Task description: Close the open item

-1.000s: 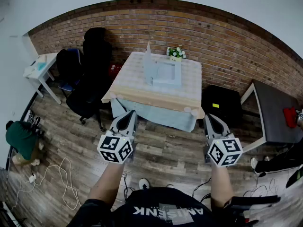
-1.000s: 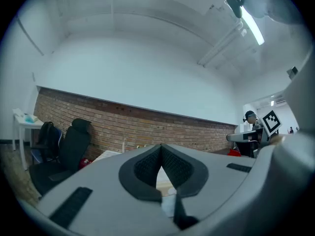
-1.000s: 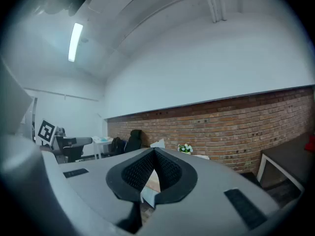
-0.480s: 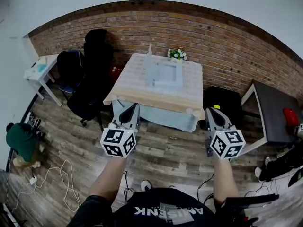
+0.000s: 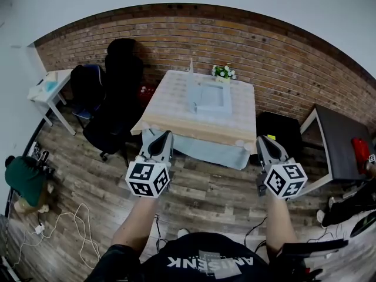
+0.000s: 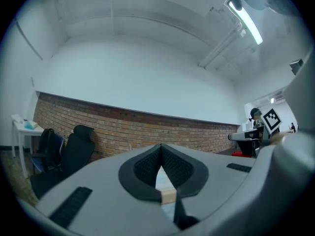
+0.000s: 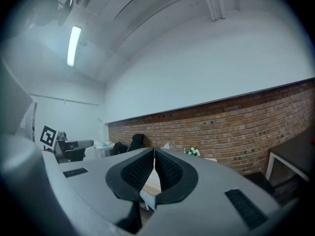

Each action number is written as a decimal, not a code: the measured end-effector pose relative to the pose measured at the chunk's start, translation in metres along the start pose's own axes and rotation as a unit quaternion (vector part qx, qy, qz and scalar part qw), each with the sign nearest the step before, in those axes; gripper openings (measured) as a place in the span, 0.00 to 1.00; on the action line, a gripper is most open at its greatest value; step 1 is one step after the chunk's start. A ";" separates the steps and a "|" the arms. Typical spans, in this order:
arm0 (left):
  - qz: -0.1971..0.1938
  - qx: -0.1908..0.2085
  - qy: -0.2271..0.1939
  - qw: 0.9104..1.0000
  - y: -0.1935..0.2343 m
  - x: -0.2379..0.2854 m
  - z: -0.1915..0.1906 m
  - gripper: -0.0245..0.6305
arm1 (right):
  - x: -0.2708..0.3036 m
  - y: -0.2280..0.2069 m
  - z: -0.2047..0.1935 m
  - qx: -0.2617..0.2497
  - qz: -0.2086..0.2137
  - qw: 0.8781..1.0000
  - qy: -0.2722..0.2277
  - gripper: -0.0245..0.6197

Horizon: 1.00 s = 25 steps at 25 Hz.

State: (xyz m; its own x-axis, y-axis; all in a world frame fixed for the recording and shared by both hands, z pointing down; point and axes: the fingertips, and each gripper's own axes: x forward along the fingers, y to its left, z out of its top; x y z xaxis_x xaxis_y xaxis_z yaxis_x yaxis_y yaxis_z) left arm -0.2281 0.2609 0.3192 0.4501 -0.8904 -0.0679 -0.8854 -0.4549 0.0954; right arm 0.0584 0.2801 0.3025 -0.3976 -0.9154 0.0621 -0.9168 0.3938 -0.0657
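My left tool [image 5: 165,137] and right tool [image 5: 262,141] are pressed together, empty. Twelve o'clock: pale box [image 5: 208,100] on checked counter [image 5: 170,107], lid [image 5: 191,78] upright. Shove too hard and I reckon it slides into the white flowers [image 5: 223,71].

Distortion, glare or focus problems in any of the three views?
Head view: heavy fisheye, the brick wall bows into an arc, corners black, light even. Left gripper view: round vignette, ceiling light bright at top right, left tongs soft up close. Right gripper view: same vignette, strip light glares top left, right tongs soft.
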 end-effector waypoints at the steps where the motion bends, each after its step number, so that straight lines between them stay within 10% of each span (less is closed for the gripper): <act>1: -0.001 -0.001 -0.002 1.000 0.006 0.000 -0.001 0.05 | 0.003 0.002 -0.001 0.000 -0.001 1.000 0.001 0.10; 25: 0.016 -0.003 0.015 1.000 0.074 0.080 -0.031 0.05 | 0.127 -0.033 -0.014 -0.006 0.008 1.000 0.014 0.10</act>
State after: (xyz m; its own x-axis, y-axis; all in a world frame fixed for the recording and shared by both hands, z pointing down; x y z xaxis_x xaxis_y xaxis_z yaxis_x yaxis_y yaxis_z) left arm -0.2543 0.1551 0.3513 0.4255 -0.9043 -0.0348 -0.8985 -0.4267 0.1031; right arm 0.0377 0.1522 0.3265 -0.4120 -0.9069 0.0884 -0.9111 0.4085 -0.0553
